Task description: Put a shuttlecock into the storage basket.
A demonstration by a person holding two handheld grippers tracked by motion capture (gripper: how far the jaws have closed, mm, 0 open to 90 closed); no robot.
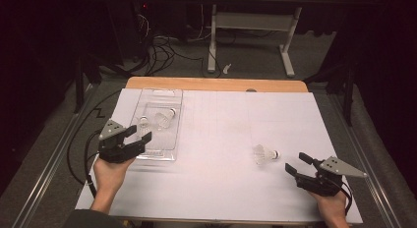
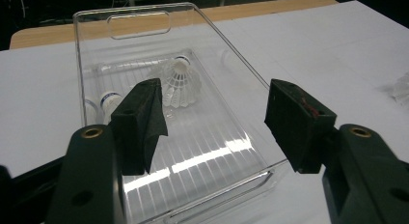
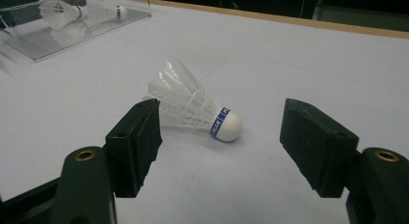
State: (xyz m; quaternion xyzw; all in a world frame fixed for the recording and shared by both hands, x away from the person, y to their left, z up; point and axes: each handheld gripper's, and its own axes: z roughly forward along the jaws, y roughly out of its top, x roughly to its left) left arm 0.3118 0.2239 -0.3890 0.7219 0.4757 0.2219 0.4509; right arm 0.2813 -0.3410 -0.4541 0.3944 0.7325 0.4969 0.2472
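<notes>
Shuttlecock (image 1: 265, 154), loose, one item: lies on its side on the white table sheet (image 1: 221, 188), right of centre, well apart from the tray. White feather skirt, white rounded cork with a blue band. In the right gripper view the shuttlecock (image 3: 195, 108) rests just ahead of the jaws, its long axis running slantwise across the gap, skirt toward the left-hand jaw, cork pointing toward the lower right.

Right gripper (image 1: 297, 165): jaws spread wide, nothing between them, held low over the sheet just to the right of the loose shuttlecock and aimed toward it. Clearly the nearer tool. Judgement: a short forward reach would put the jaws astride the skirt; because the axis lies oblique to the gap, a slight turn of the hand may be needed so the pads close across the skirt or cork rather than along it.

Clear plastic tray (image 1: 177, 98): far left of the sheet, holding two shuttlecocks (image 1: 165, 119), both on their sides.

Left gripper (image 1: 138, 134): jaws apart, empty, poised at the tray's near edge. In the left gripper view, the tray (image 2: 251, 74) lies directly ahead, its ribbed floor seen between the jaws.

Wooden table edge (image 1: 216, 83): visible beyond the sheet.
</notes>
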